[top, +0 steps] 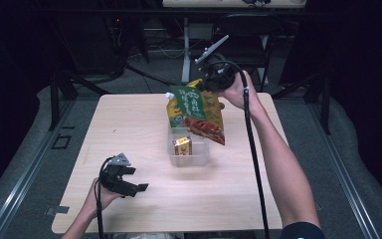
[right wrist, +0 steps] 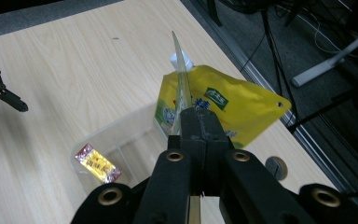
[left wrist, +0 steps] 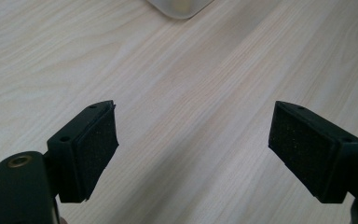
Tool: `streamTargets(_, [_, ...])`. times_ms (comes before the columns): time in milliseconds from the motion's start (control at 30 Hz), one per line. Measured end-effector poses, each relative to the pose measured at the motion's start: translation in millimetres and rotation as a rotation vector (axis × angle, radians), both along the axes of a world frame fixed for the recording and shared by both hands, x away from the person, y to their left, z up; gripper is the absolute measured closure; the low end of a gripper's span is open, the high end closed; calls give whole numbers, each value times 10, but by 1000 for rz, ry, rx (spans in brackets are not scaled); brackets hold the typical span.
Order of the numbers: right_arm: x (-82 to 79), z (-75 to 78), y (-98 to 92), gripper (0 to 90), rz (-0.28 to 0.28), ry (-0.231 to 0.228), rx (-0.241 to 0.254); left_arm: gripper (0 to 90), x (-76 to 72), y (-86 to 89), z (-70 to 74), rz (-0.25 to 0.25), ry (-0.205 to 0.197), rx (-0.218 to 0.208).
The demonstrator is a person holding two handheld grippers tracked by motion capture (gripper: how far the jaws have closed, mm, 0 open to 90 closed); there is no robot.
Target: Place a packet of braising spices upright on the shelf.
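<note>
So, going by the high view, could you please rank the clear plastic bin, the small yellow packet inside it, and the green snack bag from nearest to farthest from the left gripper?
Measured from the left gripper, open near the table's front left:
1. Clear plastic bin, mid-table; its front left corner lies closest.
2. Small yellow packet, inside the bin's left part.
3. Green snack bag, held up over the bin's far side by the right gripper.

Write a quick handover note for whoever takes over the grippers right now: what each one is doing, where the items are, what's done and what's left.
Right gripper: jaws shut on the top edge of the green pouch, held above the clear bin.
Left gripper: jaws open, nothing held, low over the table near the front left.
Yellow spouted pouch: leaning at the bin's far end.
Small yellow-red packet: already inside the bin.
Left: probably lower the green pouch into the bin and release.
</note>
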State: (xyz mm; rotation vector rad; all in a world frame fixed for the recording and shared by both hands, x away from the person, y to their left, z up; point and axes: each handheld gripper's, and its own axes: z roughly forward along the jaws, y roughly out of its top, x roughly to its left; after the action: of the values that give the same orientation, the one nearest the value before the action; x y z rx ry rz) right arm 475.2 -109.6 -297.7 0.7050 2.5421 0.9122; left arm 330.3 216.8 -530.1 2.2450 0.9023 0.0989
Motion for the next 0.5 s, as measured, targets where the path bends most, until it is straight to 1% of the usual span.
streamTargets(167, [49,-120,155,900,35,1,-8,152,0,-1,-3,-1,0,1])
streamTargets(233, [73,-171,211,900,46,1,0,152,1,-4,-2,-3,-2,5])
streamTargets(300, [87,-207,253,900,49,-10,-2,152,-1,-5,0,-4,-2,3])
streamTargets(367, [90,-227,288,900,59,-17,8,152,-1,-1,1,-4,-3,5])
streamTargets(400, [93,-239,310,900,57,-20,-1,152,-2,0,-1,-3,-1,4])
streamTargets(500, [102,-267,348,900,66,-30,8,152,0,3,-5,0,-2,0])
